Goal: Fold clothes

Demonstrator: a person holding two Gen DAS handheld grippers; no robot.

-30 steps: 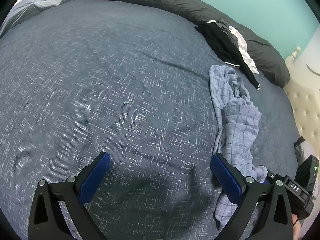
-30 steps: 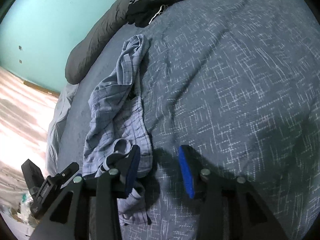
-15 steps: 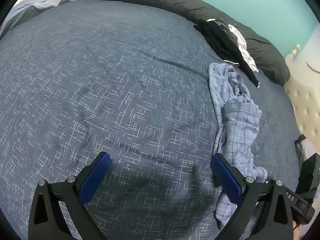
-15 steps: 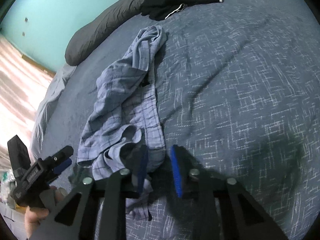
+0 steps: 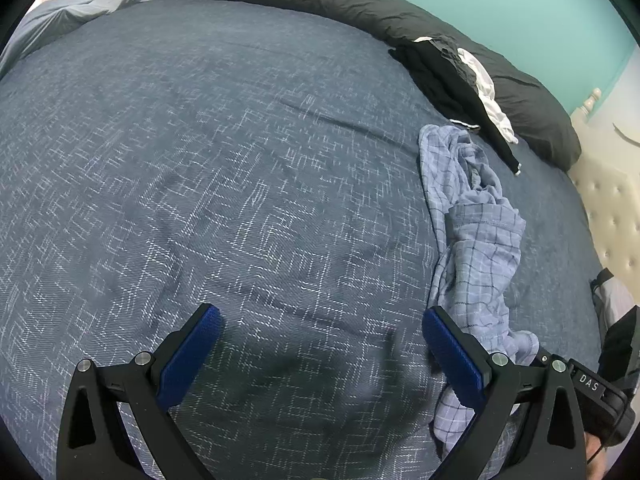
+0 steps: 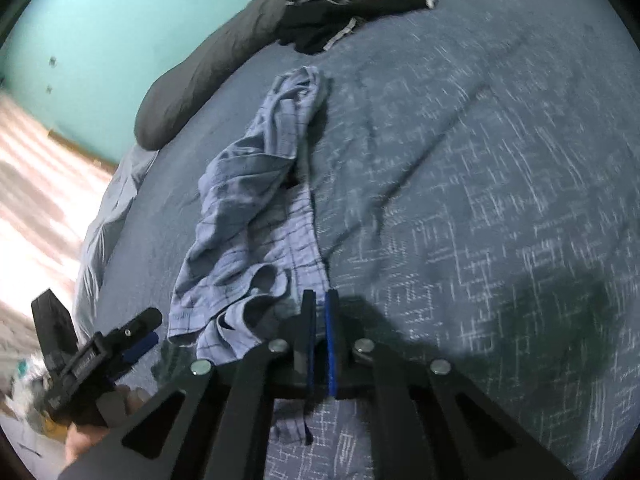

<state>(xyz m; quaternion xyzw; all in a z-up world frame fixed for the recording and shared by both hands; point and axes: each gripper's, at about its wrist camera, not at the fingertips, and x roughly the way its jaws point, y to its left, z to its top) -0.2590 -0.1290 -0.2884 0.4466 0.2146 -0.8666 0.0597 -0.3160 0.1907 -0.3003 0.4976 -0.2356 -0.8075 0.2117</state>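
A crumpled light-blue plaid garment (image 6: 256,208) lies stretched out on the dark blue bedspread (image 6: 480,160). My right gripper (image 6: 319,308) sits at its near edge, jaws closing to a narrow slit with the hem pinched between the blue pads; a bit of cloth hangs below the fingers. In the left wrist view the same plaid garment (image 5: 476,240) lies right of my left gripper (image 5: 320,344), which hovers open over bare bedspread (image 5: 240,160) with nothing between its pads. Seen from the right wrist, the left gripper (image 6: 142,332) is off the garment's left corner, held by a hand.
A long dark grey bolster (image 5: 360,4) runs along the teal wall at the bed's far side. A pile of black and white clothes (image 5: 460,76) lies against it. A cream tufted headboard (image 5: 608,208) borders the right. Past the bed's edge is sunlit floor (image 6: 36,184).
The right gripper's jaws have closed from wide apart to almost together on the garment's near edge, having shifted slightly toward it. The left gripper has stayed still and open.
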